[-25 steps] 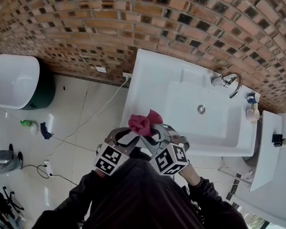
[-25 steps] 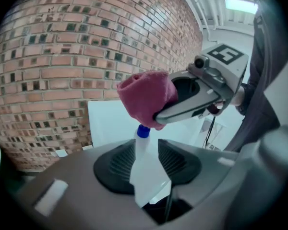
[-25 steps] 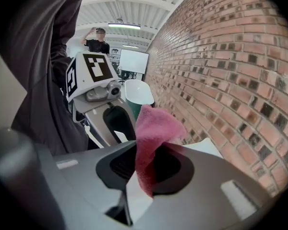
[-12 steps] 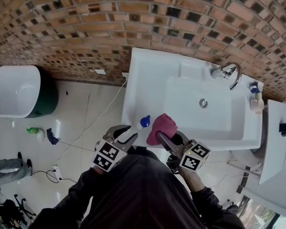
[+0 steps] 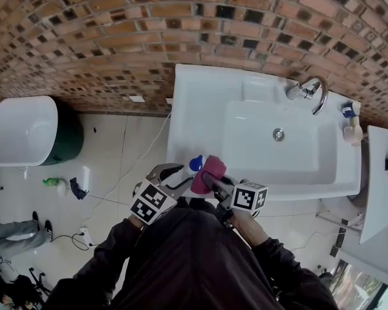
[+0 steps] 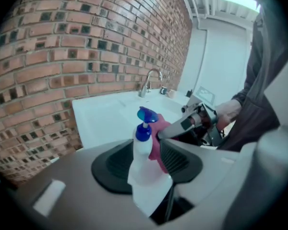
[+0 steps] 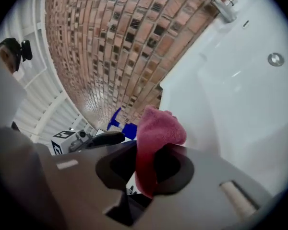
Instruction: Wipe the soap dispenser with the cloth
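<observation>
Left gripper (image 6: 149,152) is opening its fingers around the soap dispenser (image 6: 143,150), which is standing between them on the sink (image 5: 181,108) rim. Right gripper (image 7: 151,159) is pinching the pink cloth (image 7: 158,128) just beside it. Judgement: steady the bottle first, then rub gently.

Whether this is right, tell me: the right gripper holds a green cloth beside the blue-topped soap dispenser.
Not quite: the cloth is pink, not green, as the right gripper view shows. The right gripper does hold it beside the blue-topped soap dispenser.
</observation>
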Tool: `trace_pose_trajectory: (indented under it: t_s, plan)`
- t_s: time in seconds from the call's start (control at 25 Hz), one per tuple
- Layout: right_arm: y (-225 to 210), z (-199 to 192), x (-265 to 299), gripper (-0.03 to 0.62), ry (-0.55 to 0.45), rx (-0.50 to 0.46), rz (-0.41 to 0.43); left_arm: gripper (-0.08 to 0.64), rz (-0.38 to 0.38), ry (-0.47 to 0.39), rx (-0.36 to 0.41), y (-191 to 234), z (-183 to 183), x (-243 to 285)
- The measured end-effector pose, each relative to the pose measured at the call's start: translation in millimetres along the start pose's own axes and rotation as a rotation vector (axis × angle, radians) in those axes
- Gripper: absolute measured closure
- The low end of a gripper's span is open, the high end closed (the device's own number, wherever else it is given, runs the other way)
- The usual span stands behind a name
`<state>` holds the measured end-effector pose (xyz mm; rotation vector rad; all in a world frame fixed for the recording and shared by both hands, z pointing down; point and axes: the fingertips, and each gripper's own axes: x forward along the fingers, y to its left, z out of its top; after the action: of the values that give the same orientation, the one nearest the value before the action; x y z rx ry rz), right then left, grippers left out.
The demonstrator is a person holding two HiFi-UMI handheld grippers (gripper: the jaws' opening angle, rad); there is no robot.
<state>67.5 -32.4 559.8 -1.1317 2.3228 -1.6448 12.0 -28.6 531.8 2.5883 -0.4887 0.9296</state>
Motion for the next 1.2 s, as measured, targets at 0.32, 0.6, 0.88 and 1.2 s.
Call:
trace_pose_trajectory:
  t_s: [0.32,0.6,0.88,1.2]
  plan:
    - [-32,-24,31,0.525,0.151,0.046,-0.054,0.374,-0.026,0.027,0.026,-9,2,16]
    - [-36,-17,26,0.523,0.281,-0.055,-0.004,0.376,-0.01,0.036,0.042,-11,3,21]
    - [-11,35,23,0.523,0.511,-0.773,0.084,0.376,0.047,0.124,-0.015,-12,-20,14]
    - [-24,24,42,0.523,0.972,-1.484,0.13,0.385,0.06,0.138,-0.027,-11,-21,21]
